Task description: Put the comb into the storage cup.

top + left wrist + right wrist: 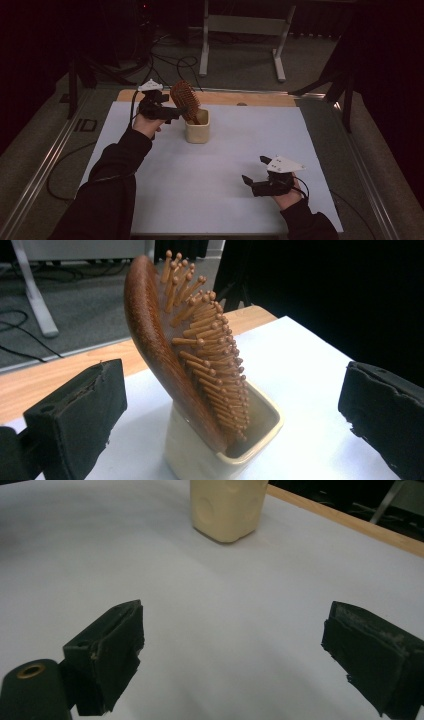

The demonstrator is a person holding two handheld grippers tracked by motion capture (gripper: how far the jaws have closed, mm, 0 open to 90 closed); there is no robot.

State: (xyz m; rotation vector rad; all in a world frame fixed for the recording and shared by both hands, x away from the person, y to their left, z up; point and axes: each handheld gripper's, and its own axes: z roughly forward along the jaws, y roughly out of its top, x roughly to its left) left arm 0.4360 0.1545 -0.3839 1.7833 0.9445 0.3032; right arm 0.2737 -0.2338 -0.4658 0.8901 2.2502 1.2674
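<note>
Now the wooden hairbrush leans in the cream cup, released. Beside the cup, the left gripper gapes; brushing it could topple both.

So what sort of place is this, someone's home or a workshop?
Probably a lab or recording studio: a white-covered table under dark drapes, cables on the floor, and hand-held grippers, left and right.

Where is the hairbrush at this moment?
In the high view, the hairbrush stands tilted, handle down, in the cream cup at the table's far left, beside the open left gripper.
</note>
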